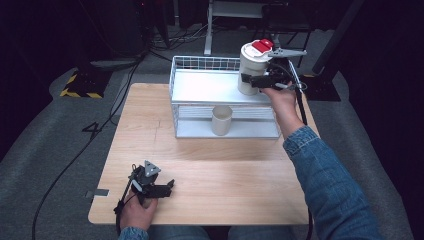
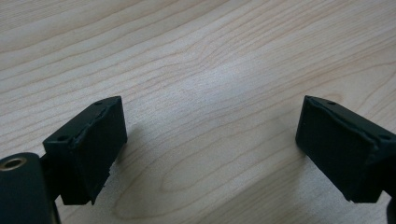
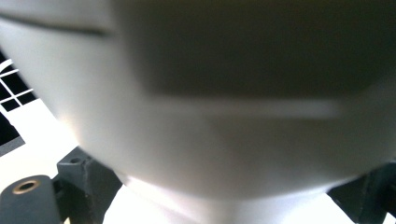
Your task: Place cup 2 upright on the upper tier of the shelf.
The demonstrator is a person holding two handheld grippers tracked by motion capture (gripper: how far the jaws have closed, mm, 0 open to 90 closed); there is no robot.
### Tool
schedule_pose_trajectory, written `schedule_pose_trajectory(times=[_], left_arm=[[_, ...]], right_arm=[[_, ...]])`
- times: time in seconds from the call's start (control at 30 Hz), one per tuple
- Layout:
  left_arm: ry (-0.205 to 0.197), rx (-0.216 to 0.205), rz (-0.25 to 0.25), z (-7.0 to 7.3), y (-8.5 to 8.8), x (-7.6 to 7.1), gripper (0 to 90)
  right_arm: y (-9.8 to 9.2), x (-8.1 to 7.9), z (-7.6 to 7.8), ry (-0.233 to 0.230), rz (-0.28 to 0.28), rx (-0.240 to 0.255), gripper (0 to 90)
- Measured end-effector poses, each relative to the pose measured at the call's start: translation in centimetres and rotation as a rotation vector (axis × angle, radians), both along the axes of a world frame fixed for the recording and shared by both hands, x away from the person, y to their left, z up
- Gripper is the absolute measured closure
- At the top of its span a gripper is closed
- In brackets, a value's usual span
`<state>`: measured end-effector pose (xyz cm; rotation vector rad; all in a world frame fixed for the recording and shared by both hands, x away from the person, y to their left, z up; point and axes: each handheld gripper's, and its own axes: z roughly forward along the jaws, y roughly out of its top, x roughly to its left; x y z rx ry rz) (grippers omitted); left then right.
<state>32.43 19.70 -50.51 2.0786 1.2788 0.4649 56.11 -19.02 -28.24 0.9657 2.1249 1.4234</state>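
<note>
Two containers sat in the wire rack (image 1: 176, 90): a cup (image 1: 221, 120) low down, and the white canister (image 1: 251, 70) on the top shelf, far right, gripped by the right gripper (image 1: 257, 80); release remained. Left gripper (image 2: 210, 140) was open and empty over the table (image 2: 196, 56). Right gripper view: canister (image 3: 210, 116) between its jaws, apparently clamped.

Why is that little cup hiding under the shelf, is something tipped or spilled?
Nothing stands out. The cup stands upright on the rack's lower level, and the right gripper holds the white container upright on top. No spill is visible.
</note>
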Motion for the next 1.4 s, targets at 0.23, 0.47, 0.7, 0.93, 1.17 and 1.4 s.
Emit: schedule_pose_trajectory(times=[0.23, 0.47, 0.7, 0.93, 1.17, 1.4], left_arm=[[0.000, 0.000, 0.000, 0.0, 0.0, 0.0, 9.4], [0.000, -0.001, 0.000, 0.0, 0.0, 0.0, 9.3], [0.000, 0.000, 0.000, 0.0, 0.0, 0.0, 9.4], [0.000, 0.000, 0.000, 0.0, 0.0, 0.0, 9.4], [0.000, -0.001, 0.000, 0.0, 0.0, 0.0, 9.4], [0.000, -0.001, 0.000, 0.0, 0.0, 0.0, 9.3]], right_arm=[[0.0, 0.1, -0.1, 0.003, 0.011, 0.001, 6.5], [-0.2, 0.0, 0.0, 0.017, -0.002, 0.014, 1.9], [-1.1, -1.0, 0.6, 0.016, -0.006, 0.029, 1.9], [-2.1, -2.8, 1.6, -0.003, 0.016, 0.012, 1.6], [-3.0, -5.0, 2.4, -0.024, 0.043, -0.019, 0.6], [-3.7, -7.4, 2.7, -0.037, 0.070, -0.026, 0.4]])
